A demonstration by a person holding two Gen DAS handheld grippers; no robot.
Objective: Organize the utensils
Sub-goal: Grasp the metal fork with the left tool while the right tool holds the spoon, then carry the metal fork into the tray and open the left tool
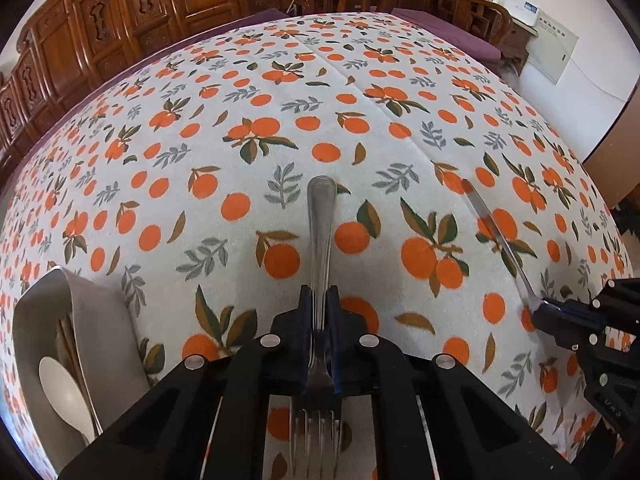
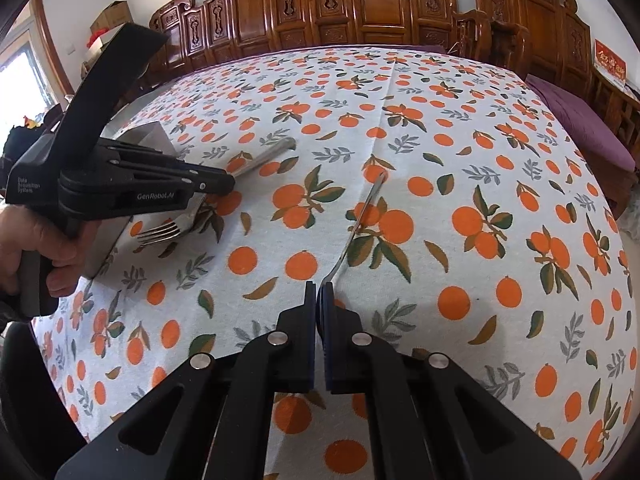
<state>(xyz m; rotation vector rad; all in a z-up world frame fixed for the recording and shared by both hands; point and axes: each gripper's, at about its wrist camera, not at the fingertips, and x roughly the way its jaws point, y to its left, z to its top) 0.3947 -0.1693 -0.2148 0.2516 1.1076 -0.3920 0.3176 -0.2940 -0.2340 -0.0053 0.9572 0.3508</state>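
Note:
My left gripper (image 1: pixel 320 300) is shut on a steel fork (image 1: pixel 321 216), handle pointing forward and tines back under the gripper, held above the tablecloth. In the right wrist view the left gripper (image 2: pixel 228 184) holds that fork (image 2: pixel 160 232) over a grey tray (image 2: pixel 148 136). My right gripper (image 2: pixel 317 292) is shut on a second steel utensil (image 2: pixel 360 216) whose thin handle points forward; its head is hidden between the pads. It also shows in the left wrist view (image 1: pixel 496 232), held by the right gripper (image 1: pixel 540 308).
A grey utensil tray (image 1: pixel 96 312) at lower left holds a white spoon (image 1: pixel 64 396) and chopsticks. The table has an orange-print cloth (image 1: pixel 360 120). Carved wooden chairs (image 1: pixel 120 12) line the far side. A purple cushion (image 2: pixel 580 128) is at right.

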